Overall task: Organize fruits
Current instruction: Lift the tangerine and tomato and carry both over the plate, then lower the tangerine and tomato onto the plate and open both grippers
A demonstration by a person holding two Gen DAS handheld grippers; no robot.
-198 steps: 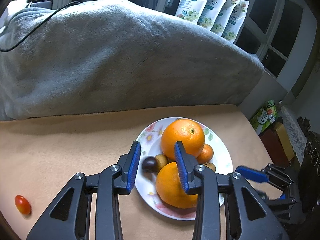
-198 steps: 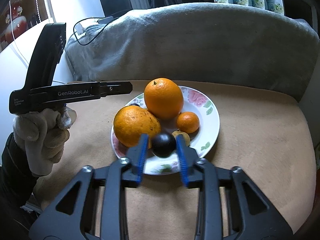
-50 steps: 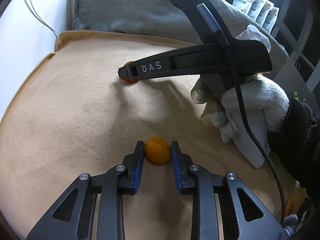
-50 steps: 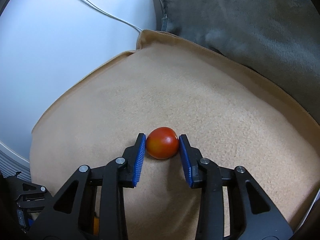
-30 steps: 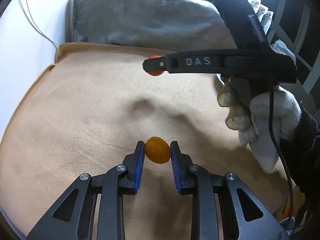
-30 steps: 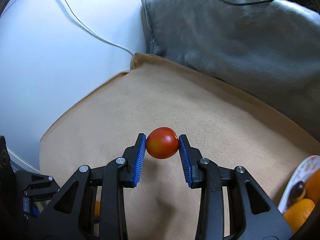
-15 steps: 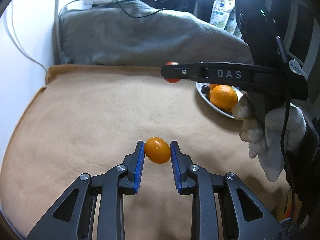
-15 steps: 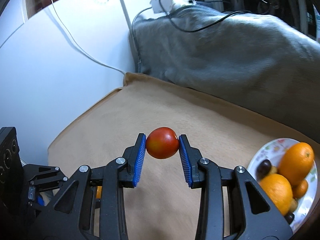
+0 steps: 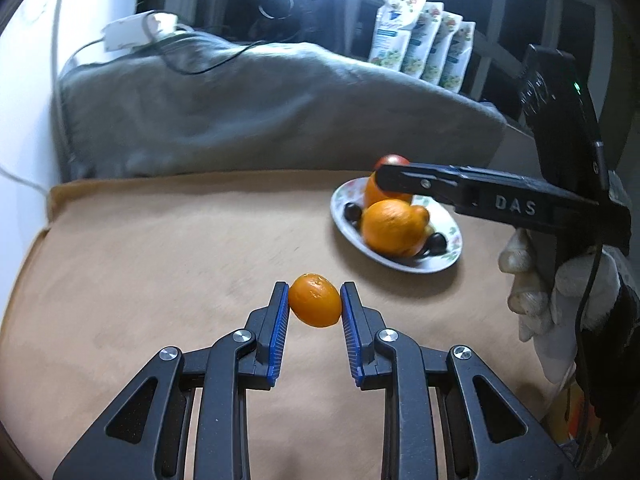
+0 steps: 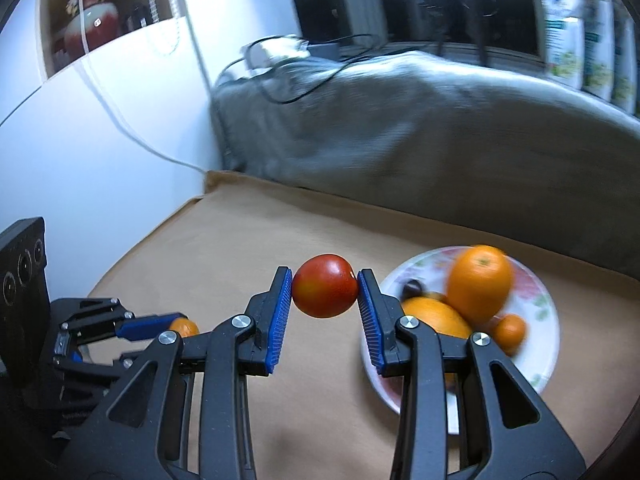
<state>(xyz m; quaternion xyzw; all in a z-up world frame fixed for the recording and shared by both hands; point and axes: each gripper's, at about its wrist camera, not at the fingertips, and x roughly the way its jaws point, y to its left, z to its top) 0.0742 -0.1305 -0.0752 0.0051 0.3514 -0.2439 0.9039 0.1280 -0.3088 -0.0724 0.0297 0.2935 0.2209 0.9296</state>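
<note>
Above the tan blanket (image 9: 160, 248), the left gripper (image 9: 314, 307) was clamped on a small orange fruit (image 9: 315, 300), likely a kumquat, its blue pads pressed against both sides and the fruit lifted clear of the cloth. Nearer the floral plate (image 9: 436, 266) than that, the right gripper (image 10: 325, 287) was clamped on a red tomato (image 10: 325, 286), pads squeezing its flanks, the tomato held in the air just left of the plate's rim in the right wrist view. From the left wrist view that same tomato peeked out behind the right gripper's black finger, over the far side of the plate, and a white-gloved hand (image 9: 560, 280) gripped the handle, right of the plate.

On the plate sat two big oranges (image 10: 478, 280), one nearer the grey blanket (image 9: 260, 112) and one nearer the camera, with a small orange fruit (image 10: 510, 330) on the plate's right side and dark round fruits (image 9: 437, 242) tucked beside the oranges. The picture was blurred there, so what the dark ones were could not be told.

Behind the plate the grey blanket rose in a heap, with a black cable (image 10: 304, 80) trailing over it, and a row of white pouches (image 9: 420, 54) stood beyond it. Well left of the plate, a white wall (image 10: 100, 140) bordered the cloth.
</note>
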